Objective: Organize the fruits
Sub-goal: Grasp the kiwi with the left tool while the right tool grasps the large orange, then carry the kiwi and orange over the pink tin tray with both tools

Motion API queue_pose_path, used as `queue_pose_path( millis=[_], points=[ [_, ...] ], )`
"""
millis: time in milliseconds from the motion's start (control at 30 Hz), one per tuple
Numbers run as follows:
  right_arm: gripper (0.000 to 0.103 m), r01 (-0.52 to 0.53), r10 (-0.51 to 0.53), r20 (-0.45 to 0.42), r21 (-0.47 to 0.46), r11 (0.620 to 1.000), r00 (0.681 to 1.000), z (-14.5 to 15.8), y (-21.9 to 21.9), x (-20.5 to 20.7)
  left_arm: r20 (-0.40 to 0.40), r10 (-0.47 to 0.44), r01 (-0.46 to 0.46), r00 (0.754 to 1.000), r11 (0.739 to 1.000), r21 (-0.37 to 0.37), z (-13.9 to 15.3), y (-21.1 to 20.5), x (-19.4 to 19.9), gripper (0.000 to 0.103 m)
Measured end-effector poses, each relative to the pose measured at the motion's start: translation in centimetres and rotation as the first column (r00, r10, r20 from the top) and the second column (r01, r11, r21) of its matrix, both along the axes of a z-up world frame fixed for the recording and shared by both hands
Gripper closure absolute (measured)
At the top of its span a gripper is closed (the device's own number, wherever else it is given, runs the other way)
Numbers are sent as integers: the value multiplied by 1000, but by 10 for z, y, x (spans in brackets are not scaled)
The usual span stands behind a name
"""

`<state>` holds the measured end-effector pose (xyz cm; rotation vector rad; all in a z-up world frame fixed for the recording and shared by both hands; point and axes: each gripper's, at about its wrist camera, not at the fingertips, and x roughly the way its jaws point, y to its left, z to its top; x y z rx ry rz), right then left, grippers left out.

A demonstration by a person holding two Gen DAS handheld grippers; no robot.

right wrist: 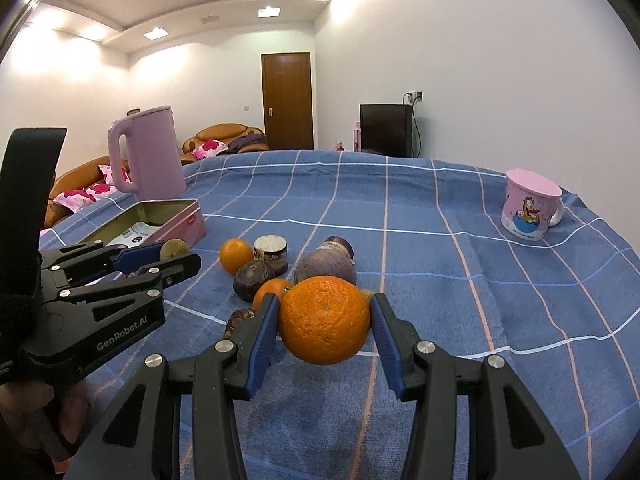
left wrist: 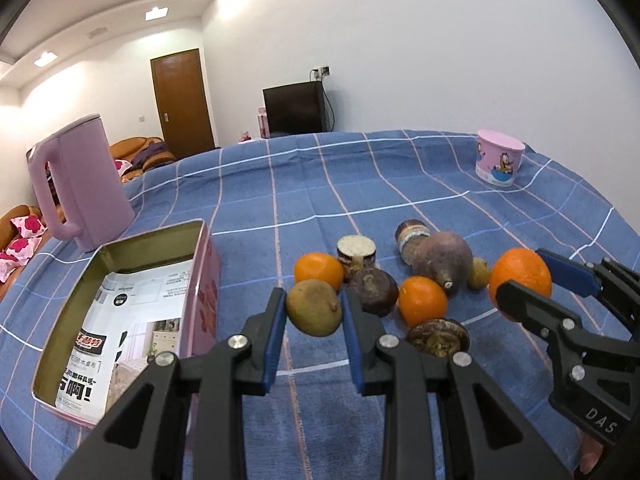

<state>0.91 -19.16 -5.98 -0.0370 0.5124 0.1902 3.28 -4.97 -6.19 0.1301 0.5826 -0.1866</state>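
My left gripper [left wrist: 314, 312] is shut on a green-brown kiwi [left wrist: 314, 307] and holds it above the blue checked cloth, just right of the open pink tin [left wrist: 120, 320]. My right gripper [right wrist: 324, 320] is shut on a large orange [right wrist: 324, 319], also seen at the right of the left wrist view [left wrist: 520, 278]. On the cloth lies a cluster: two small oranges [left wrist: 319, 270] [left wrist: 423, 300], dark brown round fruits [left wrist: 374, 291] [left wrist: 438, 336], a purple one [left wrist: 442, 258] and a small kiwi [left wrist: 479, 273].
The pink tin holds a printed leaflet [left wrist: 120, 320]. A pink kettle [left wrist: 80, 184] stands behind the tin. A pink cartoon cup [left wrist: 499, 158] stands far right. A cut cylindrical piece [left wrist: 356, 254] lies among the fruit. The table edge is at the left.
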Motion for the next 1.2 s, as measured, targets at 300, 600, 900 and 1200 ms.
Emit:
queue_pose_path(
  millis=[300, 600, 900, 1200],
  points=[
    [54, -8, 7, 33, 1, 1000, 999, 2, 0, -5, 41, 16, -15, 999, 1000, -21, 4, 5, -6, 74],
    [54, -15, 15, 61, 3, 1000, 998, 3, 0, -9, 75, 27, -25, 997, 999, -30, 8, 7, -10, 74],
    [54, -25, 24, 97, 0, 1000, 995, 5, 1, -16, 108, 37, -32, 993, 999, -42, 11, 10, -15, 74],
    [54, -33, 33, 127, -3, 999, 991, 6, 2, -21, 140, 41, -32, 989, 998, -63, 14, 13, -20, 74]
  ],
)
